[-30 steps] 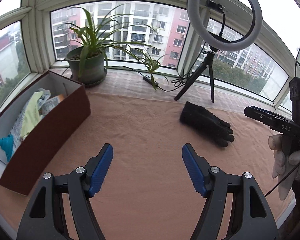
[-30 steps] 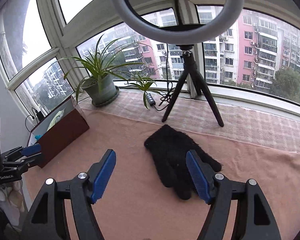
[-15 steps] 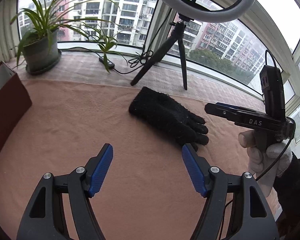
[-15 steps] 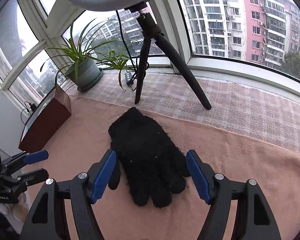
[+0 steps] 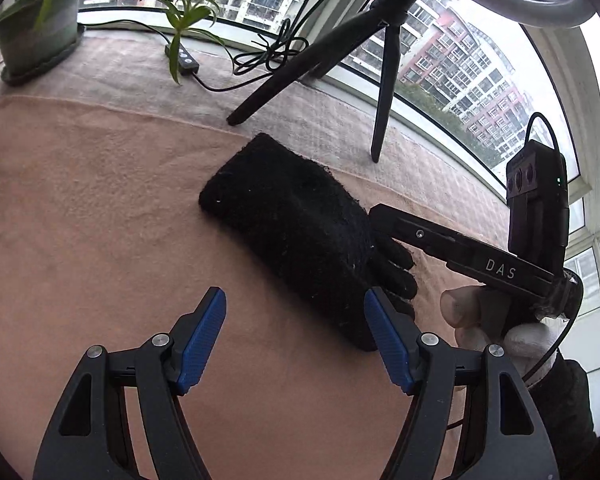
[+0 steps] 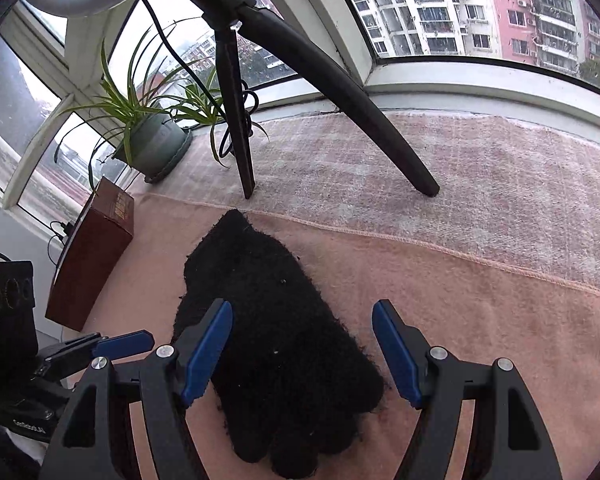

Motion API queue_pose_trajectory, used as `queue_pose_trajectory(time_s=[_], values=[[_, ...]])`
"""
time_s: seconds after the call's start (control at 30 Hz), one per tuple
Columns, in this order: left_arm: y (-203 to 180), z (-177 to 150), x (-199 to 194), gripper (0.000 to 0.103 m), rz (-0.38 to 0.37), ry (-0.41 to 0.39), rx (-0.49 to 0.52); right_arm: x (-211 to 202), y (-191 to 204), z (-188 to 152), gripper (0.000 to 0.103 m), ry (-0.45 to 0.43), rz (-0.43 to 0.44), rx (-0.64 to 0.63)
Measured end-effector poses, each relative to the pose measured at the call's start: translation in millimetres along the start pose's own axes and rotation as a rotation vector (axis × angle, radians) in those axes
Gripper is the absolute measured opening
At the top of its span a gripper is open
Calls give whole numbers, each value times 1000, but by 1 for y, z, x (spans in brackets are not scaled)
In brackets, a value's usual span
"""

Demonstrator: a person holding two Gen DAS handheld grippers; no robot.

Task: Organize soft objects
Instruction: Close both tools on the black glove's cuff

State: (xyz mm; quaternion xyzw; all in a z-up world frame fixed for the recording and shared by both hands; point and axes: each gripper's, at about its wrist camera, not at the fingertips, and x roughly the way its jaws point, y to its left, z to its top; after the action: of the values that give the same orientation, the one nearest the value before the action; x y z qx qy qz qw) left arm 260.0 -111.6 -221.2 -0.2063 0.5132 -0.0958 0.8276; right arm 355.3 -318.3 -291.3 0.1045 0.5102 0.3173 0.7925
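Black knitted glove [image 6: 276,332], fuzzy and speckled with pale lint. Lies flat and limp on the peach-coloured towel [image 6: 480,320] that covers the bench. Cuff end points toward the window side, close to the towel's stitched far edge; fingers point back toward the near edge. Fingers slightly spread, tips rounded, thumb possibly tucked along one side, hard to tell against the dark pile. Seen from the left wrist view as a long dark shape [image 5: 296,224] set diagonally, cuff upper left, fingers lower right. Looks empty and unfolded, not bunched, not stacked on anything else.
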Motion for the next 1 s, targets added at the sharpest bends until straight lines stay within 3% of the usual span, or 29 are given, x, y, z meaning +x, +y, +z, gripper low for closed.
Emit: queue_pose_trajectory(time_s=[0.33,0.57,0.67,0.73,0.9,1.0], values=[[-1,7,26,71,15,37,33,18,1,5,69,51,32,-3],[4,6,32,71,-23,47,19,23,14,0,69,78,87,-23],[2,8,33,67,-44,47,28,26,13,-2,59,97,130,2],[0,10,37,51,-47,53,40,27,9,-3,50,108,157,37],[-5,7,36,33,-60,55,78,28,5,-5,38,109,199,96],[-11,5,32,27,-63,41,112,27,9,-8,28,112,231,111]])
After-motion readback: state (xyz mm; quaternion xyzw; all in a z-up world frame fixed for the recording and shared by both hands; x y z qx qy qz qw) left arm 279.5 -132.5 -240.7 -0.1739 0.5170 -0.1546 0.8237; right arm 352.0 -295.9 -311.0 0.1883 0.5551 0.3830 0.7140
